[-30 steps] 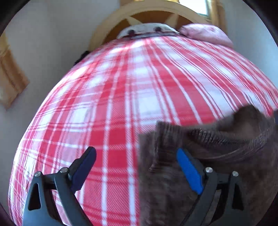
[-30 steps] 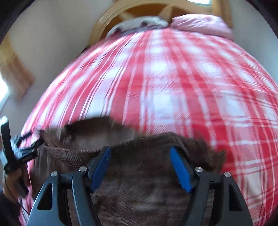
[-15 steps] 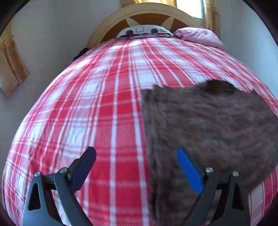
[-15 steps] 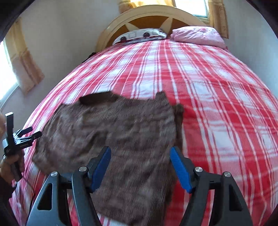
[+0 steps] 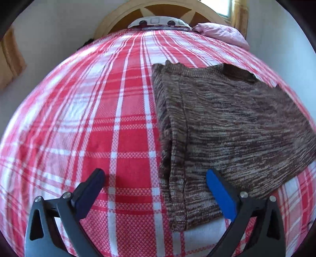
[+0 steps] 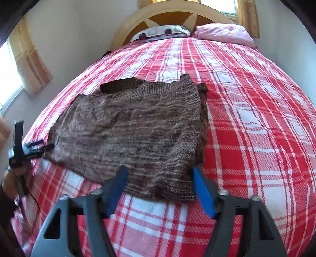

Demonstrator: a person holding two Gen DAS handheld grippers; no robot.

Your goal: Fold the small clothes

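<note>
Brown knit sweater (image 6: 130, 130) lies flat on the red plaid bed (image 6: 246, 122), collar toward the headboard (image 6: 169, 15), both side edges folded in. Left gripper (image 5: 156, 183) jaws opening, spread wide above the bedspread; its right pad hovers over the sweater's near left edge, nothing pinched. Right gripper (image 6: 161, 180) jaws closing over the sweater's near hem, pads not pressing cloth, nothing held. Pink pillow (image 6: 225, 32) at the far right corner.

Bedroom in daylight. Wide bed (image 6: 256, 122) under red-and-white plaid cover; arched wooden headboard (image 6: 171, 13) against pale wall (image 6: 79, 29). Pink pillow (image 6: 223, 32) at right of headboard, beside white patterned pillow (image 6: 158, 32). Bright window (image 6: 7, 75) at left with yellowish curtains (image 6: 29, 65).
</note>
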